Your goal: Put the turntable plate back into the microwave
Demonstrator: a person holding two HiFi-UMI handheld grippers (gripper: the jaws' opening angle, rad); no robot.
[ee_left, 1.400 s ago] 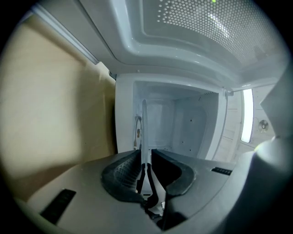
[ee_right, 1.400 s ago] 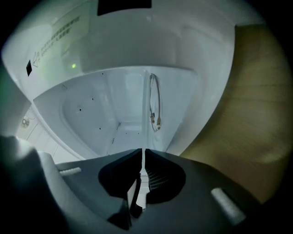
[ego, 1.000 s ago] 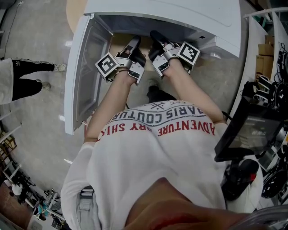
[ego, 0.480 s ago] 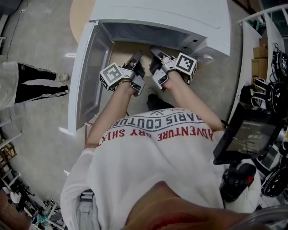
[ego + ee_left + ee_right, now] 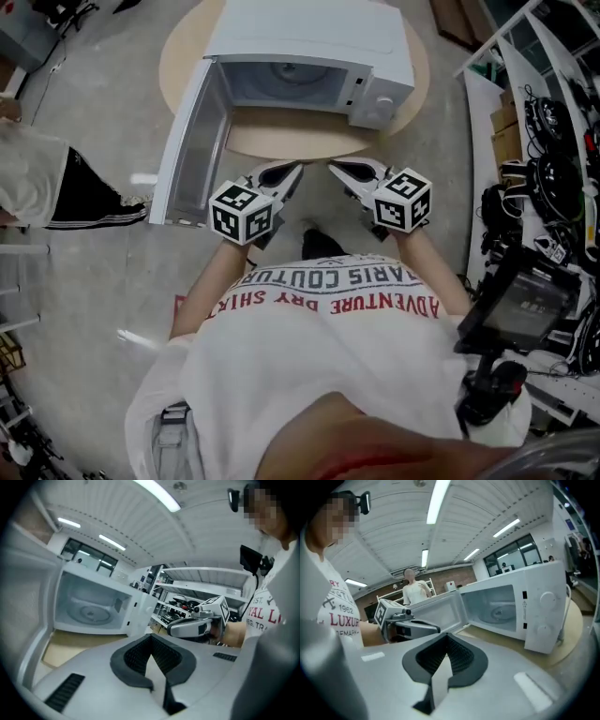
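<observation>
Round wooden table [image 5: 300,142] carries the white microwave [image 5: 309,33], door [image 5: 192,141] wide open; glass turntable plate [image 5: 91,613] lies inside the microwave; before it, left gripper [image 5: 292,171] jaws have just closed together, empty; right gripper [image 5: 336,169] jaws together, empty.

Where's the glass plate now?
The glass plate lies inside the open microwave, left of centre in the left gripper view; the microwave stands on the round table, at the head view's top centre.

microwave [image 5: 309,37] white | table [image 5: 281,142] tan | marker cubes [image 5: 241,212] black-white squares | shirt [image 5: 319,356] white, red lettering
</observation>
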